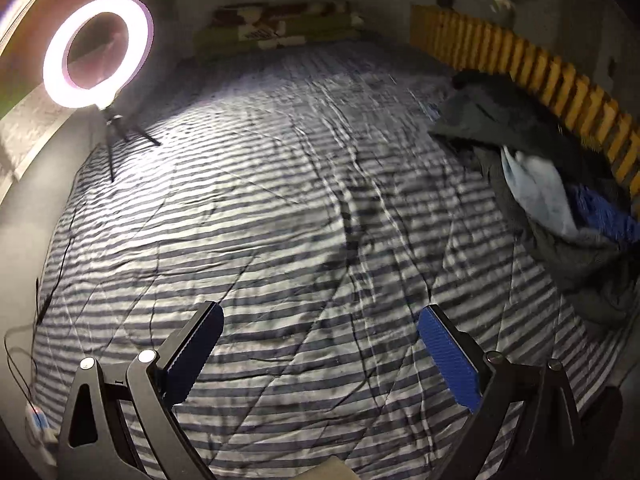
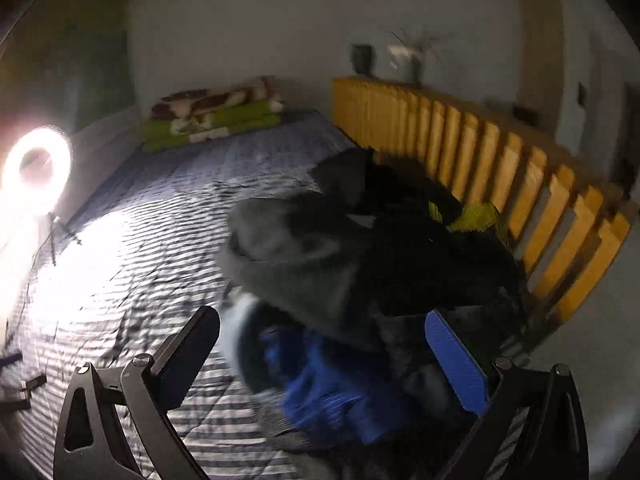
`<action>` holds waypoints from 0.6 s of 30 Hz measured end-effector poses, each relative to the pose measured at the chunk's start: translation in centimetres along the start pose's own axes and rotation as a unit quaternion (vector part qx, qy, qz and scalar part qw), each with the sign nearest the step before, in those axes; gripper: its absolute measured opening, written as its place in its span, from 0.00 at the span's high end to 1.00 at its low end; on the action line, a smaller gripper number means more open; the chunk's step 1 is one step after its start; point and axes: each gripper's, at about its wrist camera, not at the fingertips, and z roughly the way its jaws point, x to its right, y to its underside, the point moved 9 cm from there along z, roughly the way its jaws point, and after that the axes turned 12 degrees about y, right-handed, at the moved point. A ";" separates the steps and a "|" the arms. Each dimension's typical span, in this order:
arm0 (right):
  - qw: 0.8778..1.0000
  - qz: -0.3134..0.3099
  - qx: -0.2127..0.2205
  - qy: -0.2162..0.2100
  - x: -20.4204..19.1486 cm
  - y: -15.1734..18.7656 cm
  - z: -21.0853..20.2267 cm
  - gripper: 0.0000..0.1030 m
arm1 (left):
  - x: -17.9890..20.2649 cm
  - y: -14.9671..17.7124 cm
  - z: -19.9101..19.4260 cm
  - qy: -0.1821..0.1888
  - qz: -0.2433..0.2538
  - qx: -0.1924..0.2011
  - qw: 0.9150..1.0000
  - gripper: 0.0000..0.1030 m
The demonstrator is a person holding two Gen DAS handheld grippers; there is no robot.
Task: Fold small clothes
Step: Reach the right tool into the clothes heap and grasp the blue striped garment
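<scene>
At the upper left of the left wrist view a ring light (image 1: 97,52) is glaring over a striped bedspread (image 1: 260,220) that is filling the middle of the frame. At the bottom the left gripper (image 1: 320,354) is hovering with its jaws spread wide and nothing between them, over bare bedspread. The pile of clothes (image 1: 532,168) is lying at the right edge of that view, against a wooden slatted rail (image 1: 560,88).

In the right wrist view the pile is sitting centre to lower right, a grey garment (image 2: 296,264) lying over a blue one (image 2: 332,392). The right gripper (image 2: 324,360) is hanging over it, jaws spread and gripping nothing, the blue cloth showing between them.

The step in hand looks to be picking one piece out. To do it well, pinching a single edge of the top grey garment rather than a bunched handful would help, then carrying it to the lit, open stripes in the middle, where the left gripper can be taking a second corner.
</scene>
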 end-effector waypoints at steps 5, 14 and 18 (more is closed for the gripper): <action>0.998 0.036 -0.046 0.035 6.1 -0.7 4.2 0.07 | 0.9 -1.3 1.9 -0.006 0.031 -0.031 0.999 0.03; 0.991 0.051 -0.118 -0.043 8.1 4.0 5.0 0.19 | 2.8 -2.9 4.9 -0.019 0.054 -0.053 0.997 0.03; 0.988 -0.021 -0.130 -0.085 3.9 6.8 3.5 0.28 | 3.0 -1.7 6.1 -0.003 0.036 -0.076 0.996 0.03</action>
